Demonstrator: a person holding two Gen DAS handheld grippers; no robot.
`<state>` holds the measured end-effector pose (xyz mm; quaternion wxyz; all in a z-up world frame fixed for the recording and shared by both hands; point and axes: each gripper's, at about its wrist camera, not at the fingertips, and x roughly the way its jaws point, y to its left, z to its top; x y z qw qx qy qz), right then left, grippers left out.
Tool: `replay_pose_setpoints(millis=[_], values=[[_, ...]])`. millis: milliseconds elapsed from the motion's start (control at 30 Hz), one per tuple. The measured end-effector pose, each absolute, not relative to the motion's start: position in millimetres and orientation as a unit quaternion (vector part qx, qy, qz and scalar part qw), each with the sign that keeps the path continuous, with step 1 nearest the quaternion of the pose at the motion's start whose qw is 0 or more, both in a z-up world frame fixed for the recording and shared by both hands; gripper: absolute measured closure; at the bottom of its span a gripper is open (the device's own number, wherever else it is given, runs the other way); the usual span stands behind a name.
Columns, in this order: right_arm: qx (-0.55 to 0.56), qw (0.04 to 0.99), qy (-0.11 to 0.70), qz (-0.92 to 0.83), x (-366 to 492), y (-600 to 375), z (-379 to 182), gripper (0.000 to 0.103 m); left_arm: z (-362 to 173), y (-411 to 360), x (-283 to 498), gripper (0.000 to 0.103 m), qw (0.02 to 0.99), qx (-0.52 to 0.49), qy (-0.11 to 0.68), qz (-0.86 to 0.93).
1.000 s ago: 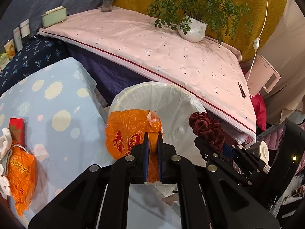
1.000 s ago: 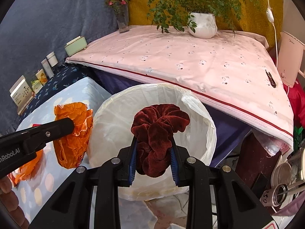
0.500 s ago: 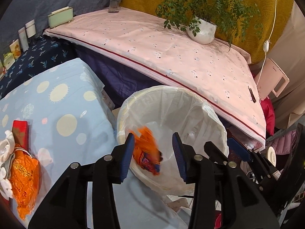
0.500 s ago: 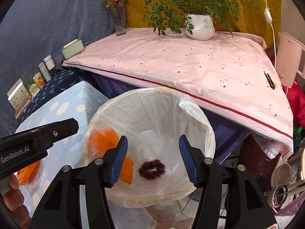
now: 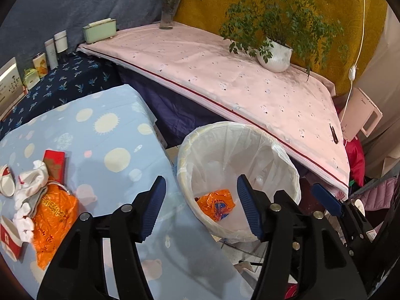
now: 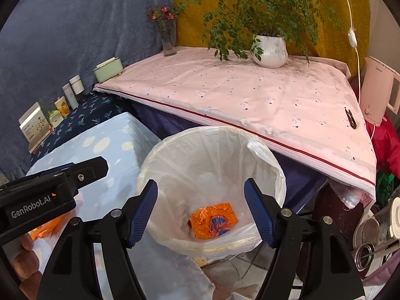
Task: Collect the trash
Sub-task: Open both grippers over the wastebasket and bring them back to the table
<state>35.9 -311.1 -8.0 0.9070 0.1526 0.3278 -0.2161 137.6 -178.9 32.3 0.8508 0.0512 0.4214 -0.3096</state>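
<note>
White-lined bin (image 6: 262, 155) on the floor beside the blue-clothed table (image 5: 105, 135), holding one crumpled orange wrapper (image 6: 212, 221) at its bottom. On the table, left of the bin: one more orange bag (image 5: 53, 212), one red packet (image 5: 55, 165), a heap of white socks (image 5: 31, 190). Left gripper (image 5: 200, 207) angled down over the bin's near rim, jaws opening, nothing between them. Right gripper (image 6: 201, 213) tilted down above the bin, jaws likewise opening and empty.
</note>
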Motion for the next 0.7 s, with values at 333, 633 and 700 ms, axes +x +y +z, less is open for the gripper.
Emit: replay_pose_setpoints(millis=[333, 633, 700], values=[[0.13, 0.918, 0.321, -0.196, 30.2, -269.1, 13.3, 0.029, 48.8, -135.0, 128.6, 0.043, 0.868, 0.032, 0.407, -0.282], [0.112, 0.927, 0.317, -0.168, 34.0, -225.7, 25.6, 0.023, 54.4, -77.8, 129.4, 0.04, 0.883, 0.012, 0.402, -0.241], [0.107, 0.928, 0.318, -0.16, 36.5, -213.9, 26.8, 0.023, 54.5, -64.3, 129.9, 0.037, 0.887, 0.008, 0.401, -0.23]])
